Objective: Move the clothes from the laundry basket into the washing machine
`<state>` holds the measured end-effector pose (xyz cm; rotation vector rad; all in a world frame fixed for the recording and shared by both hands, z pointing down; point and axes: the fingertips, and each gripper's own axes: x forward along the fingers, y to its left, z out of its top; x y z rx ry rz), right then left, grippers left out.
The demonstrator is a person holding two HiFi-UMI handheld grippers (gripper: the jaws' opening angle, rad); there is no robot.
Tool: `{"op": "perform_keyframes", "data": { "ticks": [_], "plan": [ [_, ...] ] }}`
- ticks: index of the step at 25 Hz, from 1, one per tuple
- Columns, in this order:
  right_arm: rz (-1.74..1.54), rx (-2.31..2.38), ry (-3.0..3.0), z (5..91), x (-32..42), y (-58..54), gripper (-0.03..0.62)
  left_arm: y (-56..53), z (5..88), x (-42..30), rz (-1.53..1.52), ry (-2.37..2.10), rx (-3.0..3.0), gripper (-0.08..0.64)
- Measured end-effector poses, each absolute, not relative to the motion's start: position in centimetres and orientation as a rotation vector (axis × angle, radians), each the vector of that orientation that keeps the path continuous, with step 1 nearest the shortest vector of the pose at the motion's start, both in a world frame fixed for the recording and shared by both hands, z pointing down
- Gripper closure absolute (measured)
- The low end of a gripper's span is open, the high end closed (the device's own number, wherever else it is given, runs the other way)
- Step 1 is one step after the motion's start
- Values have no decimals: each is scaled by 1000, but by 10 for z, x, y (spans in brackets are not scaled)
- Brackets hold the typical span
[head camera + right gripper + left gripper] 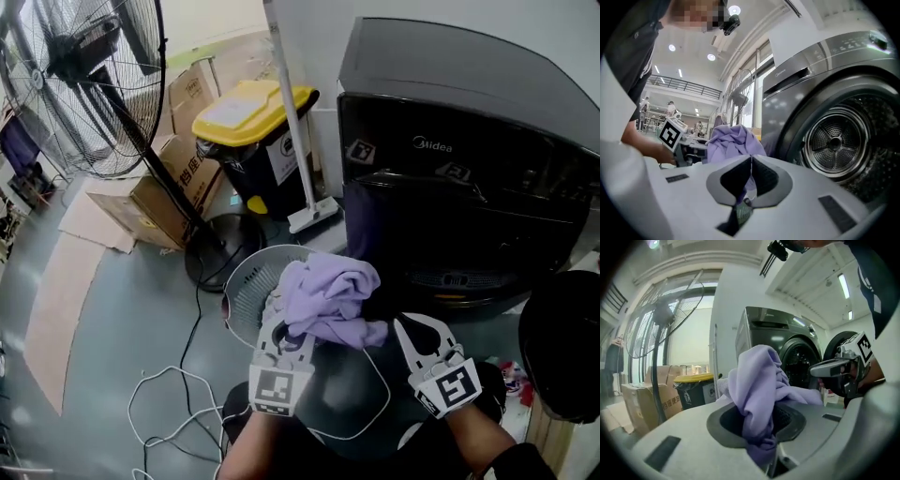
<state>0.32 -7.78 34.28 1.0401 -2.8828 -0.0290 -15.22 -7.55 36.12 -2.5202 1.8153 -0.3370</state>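
Note:
A lavender garment point(330, 292) hangs bunched from my left gripper point(286, 330), whose jaws are shut on it above the white mesh laundry basket point(246, 281). In the left gripper view the garment point(757, 390) fills the gap between the jaws of the left gripper point(757, 414). My right gripper point(406, 330) is shut just right of the cloth, with nothing plainly held. In the right gripper view the right gripper point(751, 161) faces the dark grey washing machine point(469, 178), its steel drum point(834, 143) open to view, and the garment point(733, 139) is at its left.
The washer's round door point(562, 342) stands open at the right. A yellow-lidded bin point(253, 141), cardboard boxes point(155, 192), a standing fan point(94, 84) and a white pole point(295, 122) stand to the left. White cables point(169, 412) lie on the floor.

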Motion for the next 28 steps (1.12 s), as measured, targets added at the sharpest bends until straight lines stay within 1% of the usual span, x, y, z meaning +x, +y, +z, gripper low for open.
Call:
{"op": "perform_keyframes", "data": {
  "ticks": [6,12,17,22,28],
  "plan": [
    [-1,1252,-2766,349,68,-85,581,-71,379,-90,-277,1693,-2647,460],
    [-102,1413,-2611,348,133,-87,581,-88,385,-32,-267,1522,-2749,460],
    [-88,1516,-2533,354,181,-88,581,-102,391,27,-200,1428,-2824,460],
    [-84,1572,-2492,360,213,-91,581,-122,403,69,-144,1435,-2862,460],
    [-70,1600,-2483,368,235,-95,581,-148,395,107,-70,1444,-2826,460]
  ]
}}
